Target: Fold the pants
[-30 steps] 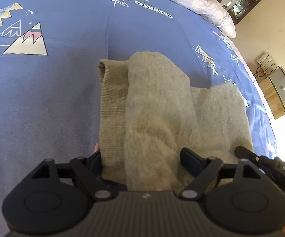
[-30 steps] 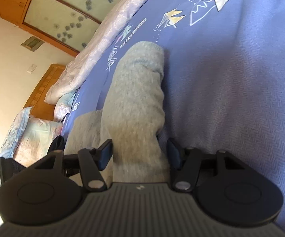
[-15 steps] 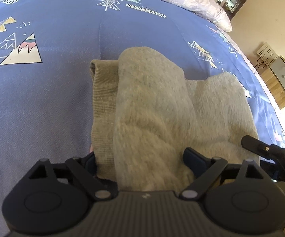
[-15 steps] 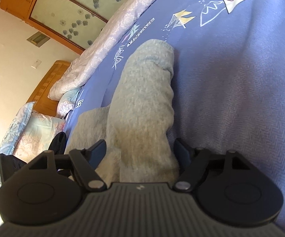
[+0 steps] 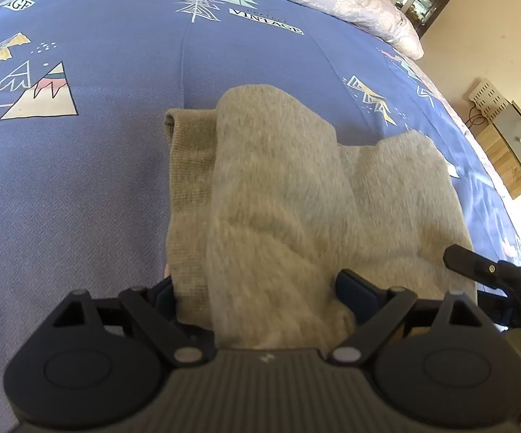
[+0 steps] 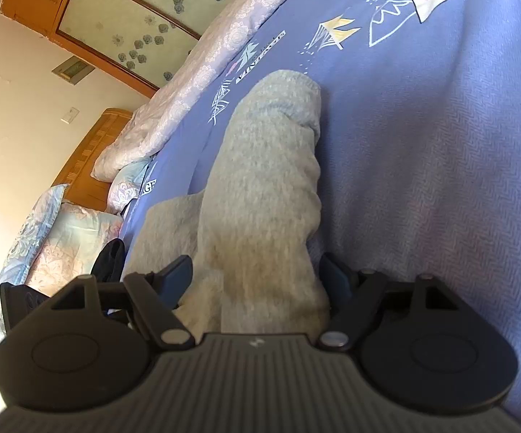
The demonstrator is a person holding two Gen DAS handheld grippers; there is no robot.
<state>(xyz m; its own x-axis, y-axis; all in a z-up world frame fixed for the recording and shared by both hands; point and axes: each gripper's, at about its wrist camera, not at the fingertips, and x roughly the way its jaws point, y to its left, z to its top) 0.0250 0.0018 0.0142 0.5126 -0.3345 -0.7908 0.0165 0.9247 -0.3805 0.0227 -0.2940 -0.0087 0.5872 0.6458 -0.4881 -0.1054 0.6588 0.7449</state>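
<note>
Grey pants (image 5: 282, 195), folded into thick bundle, lie on blue printed bedspread (image 5: 80, 187); ribbed waistband (image 5: 188, 166) exposed along one edge. Left gripper (image 5: 256, 292) jaws wide, have just been opening, straddling near end of bundle, pads not pressing. Right gripper (image 6: 256, 278) jaws wide, straddling upper fold. Pale quilt (image 6: 202, 72) along far edge.

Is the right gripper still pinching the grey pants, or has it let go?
Cannot tell: in the right wrist view the right gripper has just been opening, but the pants fill the space between its fingers, hiding any gap.
</note>
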